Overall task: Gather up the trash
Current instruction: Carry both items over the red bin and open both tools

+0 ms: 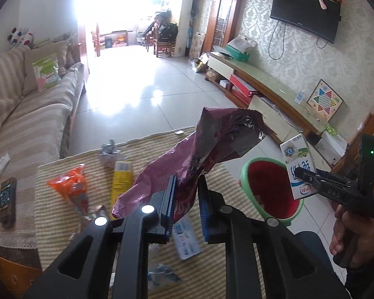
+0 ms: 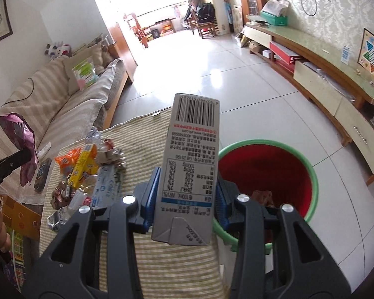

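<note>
1. Left tongs (image 1: 186, 196) pinching a crumpled purple wrapper (image 1: 207, 137); held up above the striped surface (image 1: 149, 144).
2. Right tongs (image 2: 187, 194) clamped on a milk carton (image 2: 190, 154); raised at the surface's edge, just beside the red bin with green rim (image 2: 266, 159) on the floor.
3. Still lying on the surface: orange packet (image 1: 69, 186); yellow packet (image 1: 121, 179); crumpled foil (image 1: 109, 153).

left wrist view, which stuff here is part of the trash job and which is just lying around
Part of the job:
- purple wrapper, in the left gripper
- milk carton, in the right gripper
- red bin
- orange wrapper, yellow packet and foil ball on the striped mat

Just lying about:
- phone on the sofa
- checkers board
- TV
</note>
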Motion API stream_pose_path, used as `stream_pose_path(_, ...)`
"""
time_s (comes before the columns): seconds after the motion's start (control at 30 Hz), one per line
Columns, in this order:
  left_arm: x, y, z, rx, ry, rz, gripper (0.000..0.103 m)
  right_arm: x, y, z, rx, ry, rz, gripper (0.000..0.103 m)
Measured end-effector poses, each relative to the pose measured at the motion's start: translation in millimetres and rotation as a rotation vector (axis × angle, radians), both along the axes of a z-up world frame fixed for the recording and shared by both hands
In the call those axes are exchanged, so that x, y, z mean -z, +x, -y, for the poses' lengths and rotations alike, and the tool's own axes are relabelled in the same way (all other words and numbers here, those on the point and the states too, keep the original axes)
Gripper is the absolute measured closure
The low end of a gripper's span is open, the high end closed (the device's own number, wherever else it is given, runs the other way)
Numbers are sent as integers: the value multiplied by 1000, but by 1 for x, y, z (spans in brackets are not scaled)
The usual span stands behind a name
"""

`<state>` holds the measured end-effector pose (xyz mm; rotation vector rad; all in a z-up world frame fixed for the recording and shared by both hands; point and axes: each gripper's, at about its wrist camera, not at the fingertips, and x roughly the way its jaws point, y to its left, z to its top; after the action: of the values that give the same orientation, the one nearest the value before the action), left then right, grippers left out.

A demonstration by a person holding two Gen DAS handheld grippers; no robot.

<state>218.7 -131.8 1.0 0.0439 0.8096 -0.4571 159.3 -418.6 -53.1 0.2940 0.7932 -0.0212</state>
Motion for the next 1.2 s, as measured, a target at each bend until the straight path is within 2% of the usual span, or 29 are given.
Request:
stream_pose_path(0.27, 22, 7, 110, 142, -73, -52, 88, 9, -17, 82, 112, 10, -4, 64)
stream_pose_path(0.47, 53, 14, 175, 247, -136, -161, 88, 23, -18, 125, 141, 63, -13, 64)
stream_pose_path(0.7, 85, 27, 213, 262, -182, -274, 87, 45, -16, 135, 136, 103, -37, 64)
stream_pose_path(0.87, 94, 36, 228, 267, -183, -303, 84, 56, -14, 136, 123, 118, -52, 64)
stream_pose_path(0.93, 94, 40, 231, 259, -192, -310, 80, 57, -14, 137, 120, 118, -53, 64)
stream_pose_path(1.03, 92, 43, 233, 256, -224, -321, 59, 59, -10, 138, 118, 120, -55, 64)
stream_pose_path(1.07, 91, 44, 232, 257, -241, -325, 49, 60, -9, 138, 117, 119, -55, 64)
stream_pose_path(1.1, 91, 46, 231, 257, -259, -330, 44, 59, -8, 138, 117, 118, -54, 64)
stream_pose_path(1.2, 87, 49, 223, 237, -286, -324, 41, 59, -6, 137, 114, 115, -53, 64)
